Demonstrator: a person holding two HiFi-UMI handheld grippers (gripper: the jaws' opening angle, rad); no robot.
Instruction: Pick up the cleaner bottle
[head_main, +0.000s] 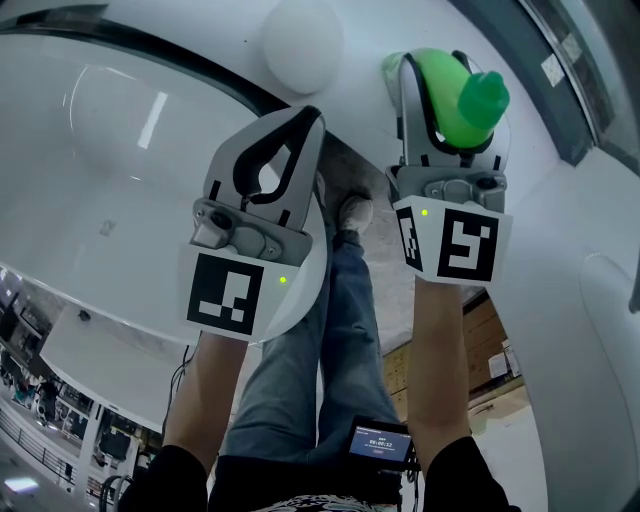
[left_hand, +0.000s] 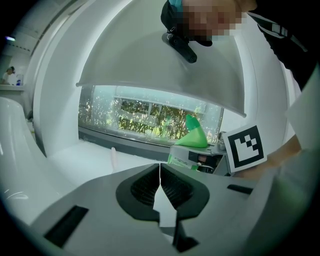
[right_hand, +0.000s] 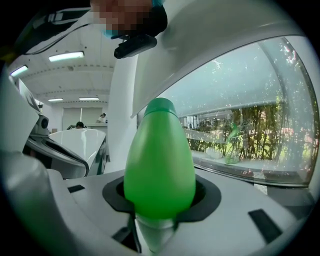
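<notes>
Green plastic fills the right gripper view: the cleaner bottle (right_hand: 160, 160) sits squarely between the fingers of the right gripper (head_main: 428, 80), which are closed on its body, with the capped neck pointing away from the camera toward a window (right_hand: 250, 125). In the head view the bottle leans with its cap toward the right, over a curved white surface (head_main: 560, 230). Its base is hidden behind the gripper, so whether it has come clear of that surface cannot be told.

The left gripper (head_main: 297, 128) hangs just beside the right one. Its fingers are pressed together with nothing between them, as its own view shows plainly, and the bottle's green top appears there only off to the right.

The grasp looks made, so the step in hand is judged to be the lift itself. The next move likely calls for a steady, upright raise, with the squeeze firm on the smooth tapering body so that it does not slip or tip further.
</notes>
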